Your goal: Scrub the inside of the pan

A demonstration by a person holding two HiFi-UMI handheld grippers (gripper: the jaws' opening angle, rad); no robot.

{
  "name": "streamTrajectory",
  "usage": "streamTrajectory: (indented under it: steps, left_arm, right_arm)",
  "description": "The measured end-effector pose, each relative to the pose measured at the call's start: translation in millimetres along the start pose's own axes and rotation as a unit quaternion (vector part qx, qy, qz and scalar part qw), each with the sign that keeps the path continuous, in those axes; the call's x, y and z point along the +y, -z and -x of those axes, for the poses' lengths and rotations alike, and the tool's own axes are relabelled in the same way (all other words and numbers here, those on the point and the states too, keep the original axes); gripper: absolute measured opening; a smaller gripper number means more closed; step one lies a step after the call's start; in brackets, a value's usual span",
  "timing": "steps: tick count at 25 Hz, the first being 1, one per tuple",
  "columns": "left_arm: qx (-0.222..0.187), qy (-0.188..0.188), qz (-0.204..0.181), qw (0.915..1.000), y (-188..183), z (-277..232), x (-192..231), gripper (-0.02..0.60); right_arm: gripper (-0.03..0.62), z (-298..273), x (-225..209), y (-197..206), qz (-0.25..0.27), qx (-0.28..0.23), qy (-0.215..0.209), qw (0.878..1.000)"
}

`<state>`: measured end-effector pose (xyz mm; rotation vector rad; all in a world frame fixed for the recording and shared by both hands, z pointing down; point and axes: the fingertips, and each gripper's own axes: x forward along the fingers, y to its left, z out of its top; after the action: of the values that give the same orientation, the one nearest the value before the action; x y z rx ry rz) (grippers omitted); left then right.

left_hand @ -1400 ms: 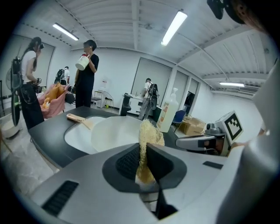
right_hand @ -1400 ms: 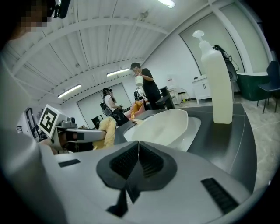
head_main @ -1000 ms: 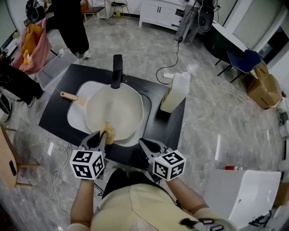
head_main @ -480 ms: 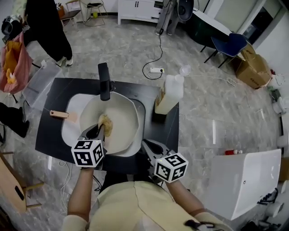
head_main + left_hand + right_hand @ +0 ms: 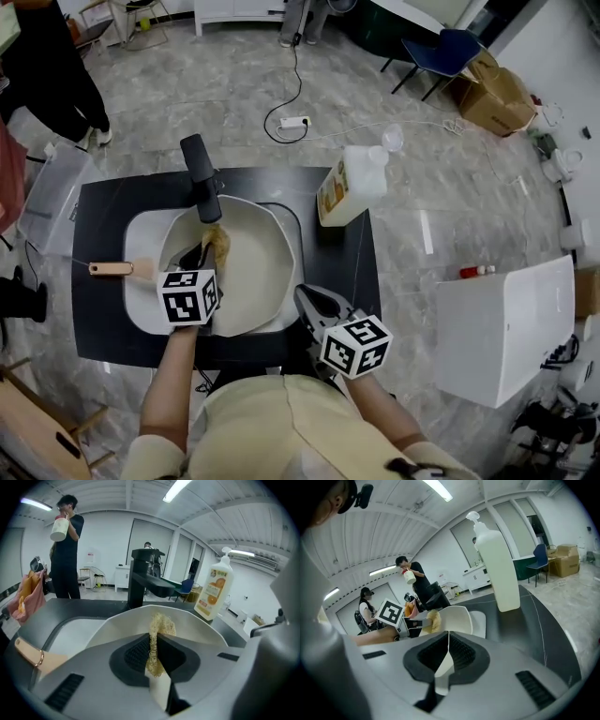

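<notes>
1. I am holding the left gripper [image 5: 208, 249] inside the pan [image 5: 251, 281], close to its far wall, and its jaws are clamping tight on a scrubber [image 5: 217, 240].
2. In the left gripper view the scrubber [image 5: 161, 623] is sticking up out of the left gripper [image 5: 154, 641] toward the pan's [image 5: 197, 625] far wall. I cannot tell whether it is touching the wall.
3. I am keeping the right gripper [image 5: 307, 300] at the pan's near right rim. In the right gripper view its jaws [image 5: 447, 641] are closing on a thin cream edge, the pan's rim, so they are clamping the pan [image 5: 457, 616] itself.
4. The pan is sitting in the sink [image 5: 141, 234], filling most of it, and its handle [image 5: 112, 269] is pointing out to the left.
5. The faucet [image 5: 202, 178] is standing just beyond the pan's far rim, with its spout reaching over that rim.
6. The bottle [image 5: 349, 187] is standing upright on the counter [image 5: 103, 216], to the right of the pan and beyond it, apart from its rim.
7. A person [image 5: 65, 550] in dark clothes is standing well beyond the pan, past the faucet [image 5: 140, 576].
</notes>
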<state>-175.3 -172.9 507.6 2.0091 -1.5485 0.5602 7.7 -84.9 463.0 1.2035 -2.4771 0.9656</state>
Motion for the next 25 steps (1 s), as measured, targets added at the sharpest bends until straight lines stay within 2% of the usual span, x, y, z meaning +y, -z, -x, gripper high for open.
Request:
streamTrajectory:
  steps: [4,8,11,15,18,25]
  left_arm:
    - [0.010,-0.007,-0.024,0.9997,1,-18,11,0.040]
    - [0.009,-0.016,-0.031,0.9993,-3,-33,19,0.040]
    - [0.005,-0.031,-0.059,0.9978,-5,-43,23,0.040]
    - [-0.003,-0.059,-0.105,0.9926,-3,-56,26,0.040]
    - [-0.011,-0.086,-0.126,0.9882,-4,-63,28,0.040]
    - [-0.017,-0.126,-0.139,0.9821,1,-82,28,0.040]
  right_arm:
    - [0.017,1,0,7,-0.020,-0.006,0.030,0.999]
    - [0.017,3,0,12,-0.033,-0.015,0.055,0.998]
    - [0.017,4,3,15,-0.040,-0.019,0.068,0.997]
    - [0.017,7,8,22,-0.042,-0.016,0.073,0.996]
    - [0.017,11,8,23,-0.042,-0.017,0.073,0.996]
    - [0.017,25,-2,23,-0.043,-0.019,0.071,0.996]
